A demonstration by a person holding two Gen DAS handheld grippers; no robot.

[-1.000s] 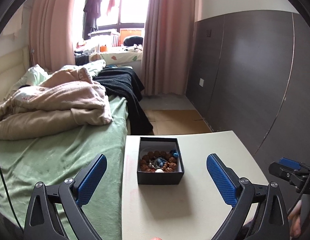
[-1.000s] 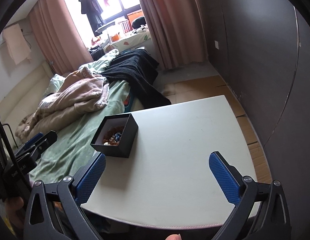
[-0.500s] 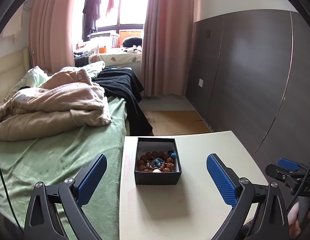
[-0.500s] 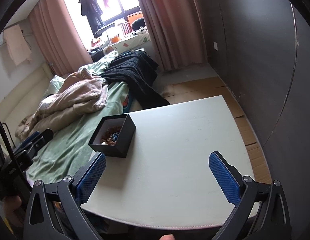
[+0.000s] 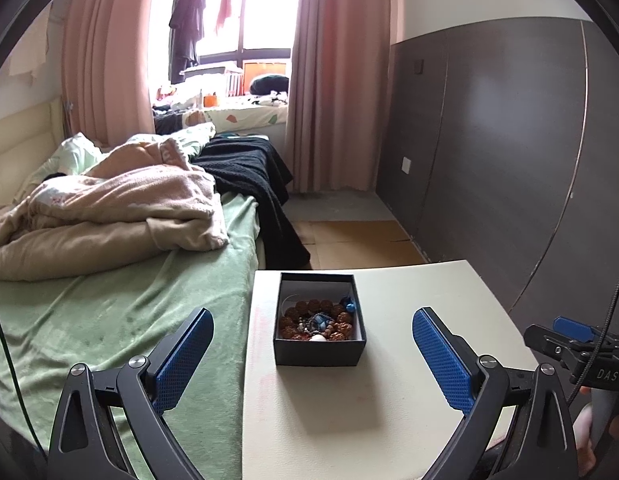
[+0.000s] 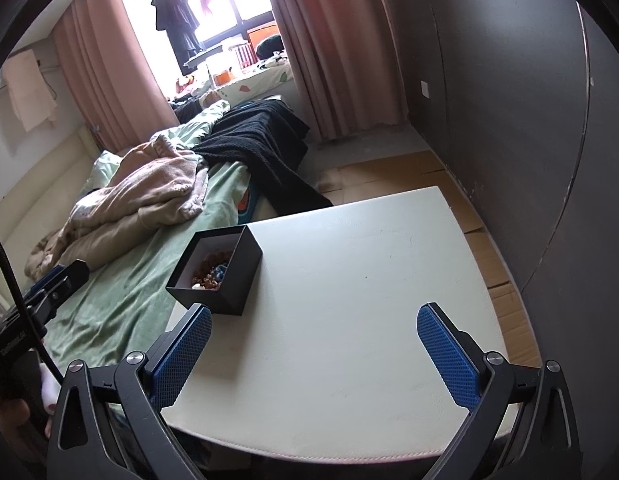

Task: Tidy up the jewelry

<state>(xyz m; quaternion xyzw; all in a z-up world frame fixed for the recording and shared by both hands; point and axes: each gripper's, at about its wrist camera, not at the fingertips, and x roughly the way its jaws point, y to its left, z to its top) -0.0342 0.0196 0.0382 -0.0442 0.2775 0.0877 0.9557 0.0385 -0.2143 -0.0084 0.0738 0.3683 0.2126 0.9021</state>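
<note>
Both hand-held grippers hang above the white tabletop (image 6: 369, 300) with their blue-padded fingers spread wide and nothing between them. Seen from its own camera, the left hand-held gripper (image 5: 309, 354) faces a small black box (image 5: 319, 320) that lies straight ahead, between the lines of its two fingers but farther out, untouched. This box stands lidless near the tabletop's left edge, next to the bed (image 5: 121, 308), and holds a heap of jewelry (image 5: 318, 320): brown round beads, a few blue pieces and one white bead toward the near wall. From the right wrist camera, the right hand-held gripper (image 6: 313, 352) is over the bare middle of the tabletop, with the box off to its left, just beyond the tip of its left finger (image 6: 181, 350). On the green sheet of the bed lie a crumpled beige blanket (image 5: 109, 212) and a black knitted throw (image 5: 249, 172). Pink curtains (image 5: 333, 80) frame a bright window (image 5: 245, 12) at the far end of the room, and a dark panelled wall (image 5: 509, 140) runs along the right.
</note>
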